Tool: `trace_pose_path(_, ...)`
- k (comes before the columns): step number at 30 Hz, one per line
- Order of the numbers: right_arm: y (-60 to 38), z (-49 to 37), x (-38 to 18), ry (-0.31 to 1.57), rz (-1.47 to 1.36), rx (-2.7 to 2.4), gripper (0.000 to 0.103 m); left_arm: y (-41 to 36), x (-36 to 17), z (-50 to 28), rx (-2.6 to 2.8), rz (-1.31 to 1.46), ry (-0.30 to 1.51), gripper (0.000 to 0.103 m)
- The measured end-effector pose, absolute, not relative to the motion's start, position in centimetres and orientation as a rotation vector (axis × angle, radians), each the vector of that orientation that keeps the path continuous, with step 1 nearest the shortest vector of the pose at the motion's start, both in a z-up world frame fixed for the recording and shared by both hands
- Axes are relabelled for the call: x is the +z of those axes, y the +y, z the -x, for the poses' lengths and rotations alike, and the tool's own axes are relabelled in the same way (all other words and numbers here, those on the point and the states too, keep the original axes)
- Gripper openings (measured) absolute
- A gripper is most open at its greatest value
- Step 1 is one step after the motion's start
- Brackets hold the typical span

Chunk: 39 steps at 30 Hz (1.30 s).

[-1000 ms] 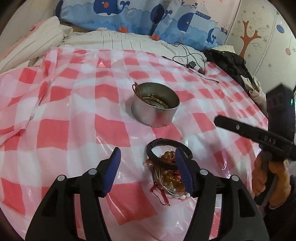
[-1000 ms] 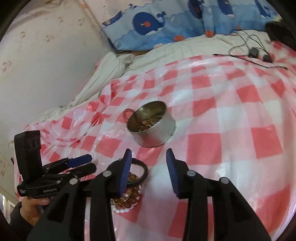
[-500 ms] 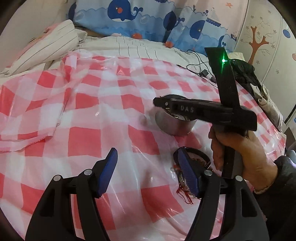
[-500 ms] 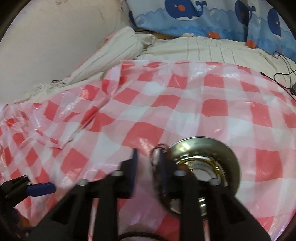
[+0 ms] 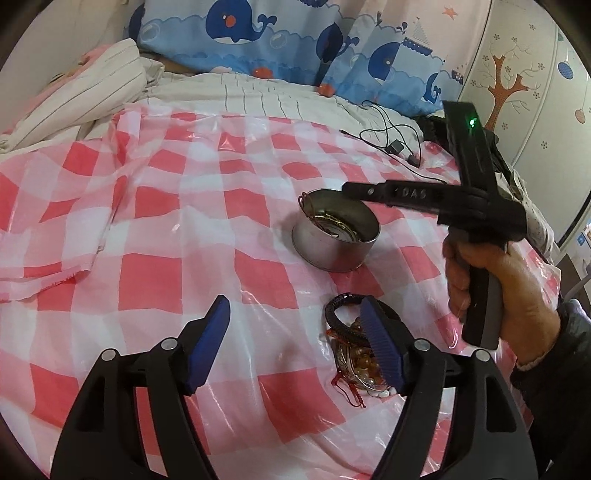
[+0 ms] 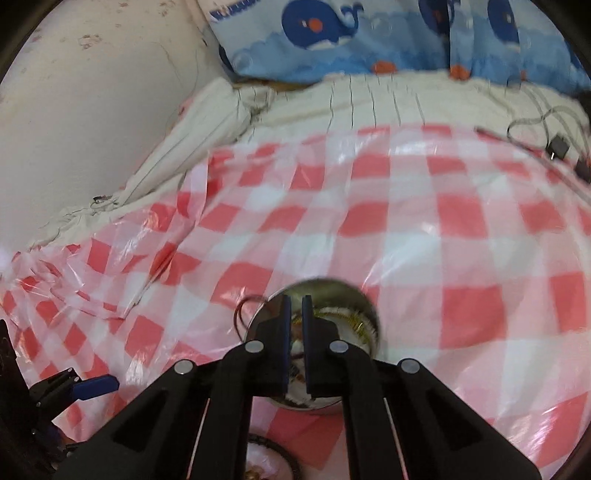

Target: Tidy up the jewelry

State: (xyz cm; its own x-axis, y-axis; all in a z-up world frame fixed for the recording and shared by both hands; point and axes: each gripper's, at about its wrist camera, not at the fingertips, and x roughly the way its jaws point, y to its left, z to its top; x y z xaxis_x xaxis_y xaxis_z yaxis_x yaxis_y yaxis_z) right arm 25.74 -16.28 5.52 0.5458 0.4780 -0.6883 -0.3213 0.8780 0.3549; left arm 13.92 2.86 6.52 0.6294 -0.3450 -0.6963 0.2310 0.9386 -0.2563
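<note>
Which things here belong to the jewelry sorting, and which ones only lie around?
For the job:
- metal tin, some jewelry already inside
- pile of bead bracelets
- black bangle on that pile
- right gripper over the tin, jaws opening

Lying about:
- black cable
- whale-print pillow
- striped bedding
- checked plastic sheet

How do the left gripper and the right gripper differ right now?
The left gripper has its jaws spread wide and opening over the checked cloth, beside the bracelet pile. The right gripper has a narrow gap, also opening, above the metal tin. Both have blue pads and nothing visibly clamped.
</note>
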Motion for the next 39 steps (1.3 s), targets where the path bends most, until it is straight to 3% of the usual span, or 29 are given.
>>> trace_pose_path(2, -15.1, -25.2, 5.6, 0.834, -0.170, 0.488, 0.064, 2.9, 6.5, -14.0, -0.330, 0.147, 0.827, 0.071)
trace_pose_path(5, -12.5, -25.3, 5.2, 0.836, -0.096, 0.494, 0.064, 2.8, 6.5, -14.0, -0.335, 0.144, 0.829, 0.071)
trace_pose_path(7, -10.6, -25.8, 4.5, 0.850, 0.012, 0.456, 0.055, 2.6, 6.5, -14.0, -0.338, 0.137, 0.831, 0.072)
trace_pose_path(9, -10.0, -26.3, 3.5, 0.890, 0.049, 0.432, 0.012, 2.5, 6.5, -14.0, -0.337, 0.129, 0.831, 0.072)
trace_pose_path(17, -15.3, -25.5, 5.2, 0.814, -0.229, 0.495, 0.004, 2.3, 6.6, -13.7, -0.344, 0.123, 0.824, 0.073)
trace_pose_path(26, -15.8, -25.9, 6.6, 0.831, -0.197, 0.499, 0.005, 2.2, 6.4, -13.8, -0.348, 0.128, 0.829, 0.074)
trace_pose_path(27, -15.2, -25.9, 6.3, 0.848, -0.179, 0.503, 0.009, 2.2, 6.4, -13.8, -0.347, 0.128, 0.830, 0.074)
trace_pose_path(28, -14.4, -25.9, 5.9, 0.865, -0.162, 0.504, 0.020, 2.1, 6.4, -13.8, -0.348, 0.127, 0.831, 0.074)
trace_pose_path(29, -13.6, -25.7, 5.7, 0.859, -0.139, 0.492, 0.051, 2.1, 6.4, -13.8, -0.349, 0.126, 0.831, 0.074)
trace_pose_path(30, -13.1, -25.6, 5.5, 0.845, -0.117, 0.485, 0.057, 2.0, 6.3, -13.8, -0.351, 0.124, 0.832, 0.074)
trace_pose_path(31, -12.4, -25.5, 5.3, 0.840, -0.098, 0.485, 0.054, 1.9, 6.3, -13.8, -0.350, 0.121, 0.832, 0.074)
trace_pose_path(33, -11.7, -26.0, 4.6, 0.854, -0.101, 0.471, 0.022, 1.8, 6.3, -13.7, -0.350, 0.119, 0.832, 0.074)
trace_pose_path(35, -11.2, -26.6, 3.8, 0.883, -0.065, 0.431, 0.006, 1.8, 6.3, -13.7, -0.350, 0.118, 0.832, 0.074)
trace_pose_path(39, -13.2, -26.3, 4.5, 0.839, -0.128, 0.415, 0.002, 1.9, 6.4, -13.6, -0.348, 0.119, 0.826, 0.075)
